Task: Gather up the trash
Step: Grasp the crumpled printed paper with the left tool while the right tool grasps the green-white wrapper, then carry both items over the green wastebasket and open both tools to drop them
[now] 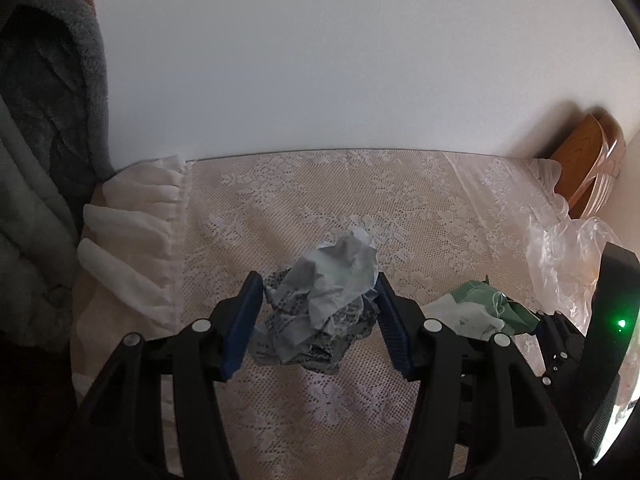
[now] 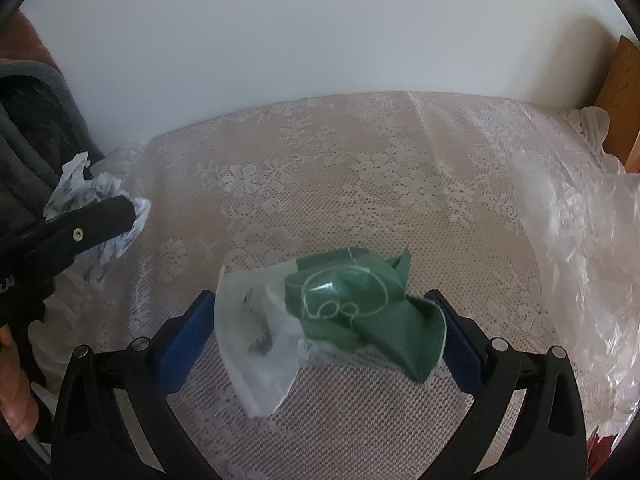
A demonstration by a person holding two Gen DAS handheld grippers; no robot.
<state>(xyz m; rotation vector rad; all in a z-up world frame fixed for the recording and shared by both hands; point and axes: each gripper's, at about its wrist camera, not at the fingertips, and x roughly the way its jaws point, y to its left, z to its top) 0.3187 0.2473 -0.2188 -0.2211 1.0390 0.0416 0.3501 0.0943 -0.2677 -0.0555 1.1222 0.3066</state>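
Left wrist view shows your left gripper [image 1: 318, 312] clenched on a crumpled printed paper wad [image 1: 324, 300] at lower centre, its blue pads [image 1: 242, 324] pressing both sides. The wad bulges well past the pads, so a loose fold could slip free if you swing fast.

Right wrist view shows your right gripper [image 2: 324, 336] closed around a green-and-white wrapper [image 2: 320, 316] at lower centre, above the lace tablecloth [image 2: 360, 184]. The white flap hangs below the pads; I judge only the edges are pinched, so it may slide out.

The clear plastic bag [image 2: 580, 260] slumps at the right edge with no open mouth visible. Dropping either piece there risks it landing on the cloth instead.
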